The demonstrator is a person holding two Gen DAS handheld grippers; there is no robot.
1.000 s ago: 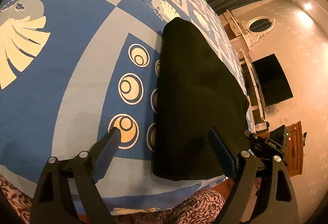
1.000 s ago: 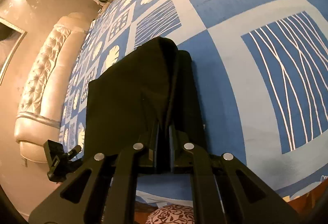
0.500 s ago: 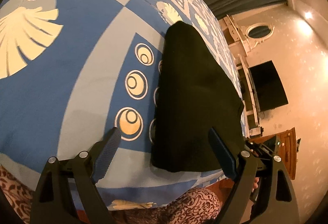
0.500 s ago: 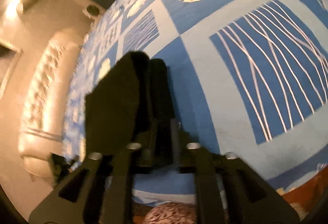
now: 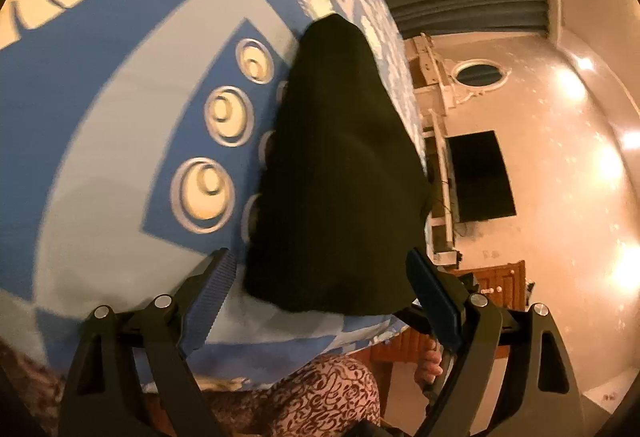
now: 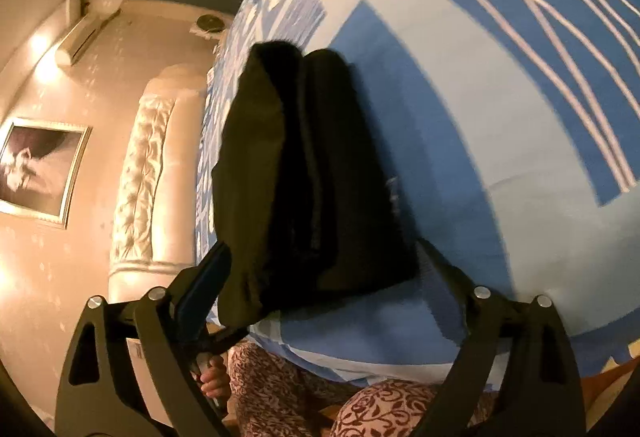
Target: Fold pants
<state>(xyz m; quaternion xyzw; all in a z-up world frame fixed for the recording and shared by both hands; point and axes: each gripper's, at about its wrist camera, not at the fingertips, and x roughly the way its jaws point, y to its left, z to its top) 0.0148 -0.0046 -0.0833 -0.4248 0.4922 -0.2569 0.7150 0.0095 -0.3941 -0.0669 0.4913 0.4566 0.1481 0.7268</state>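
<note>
- The bedspread (image 5: 120, 141), blue and pale squares with ring and leaf prints, covers the bed at the left of the left wrist view; the garment lies on it near the bed's near edge, presumably so both tools can reach it from where the person stands.
- The left gripper (image 5: 320, 285) has its jaws wide apart, gripping nothing, with the near end of the pants between and just ahead of them.
- The pants (image 5: 340, 173) lie as a narrow black bundle running away from the camera, their near end rounded and close to the edge of the bed (the fold looks largely done, as a judgement).
- In the right wrist view the same pants (image 6: 304, 173) show stacked layers, one upper flap standing a little proud along the left side, which suggests it may want pressing flat.
- The right gripper (image 6: 320, 277) also has its jaws spread wide, empty, straddling the bundle's near end.
- A tufted headboard (image 6: 140, 173) and a framed picture (image 6: 36, 169) stand at the left of that view; the person's patterned clothing (image 6: 280, 389) shows below the bed edge.
</note>
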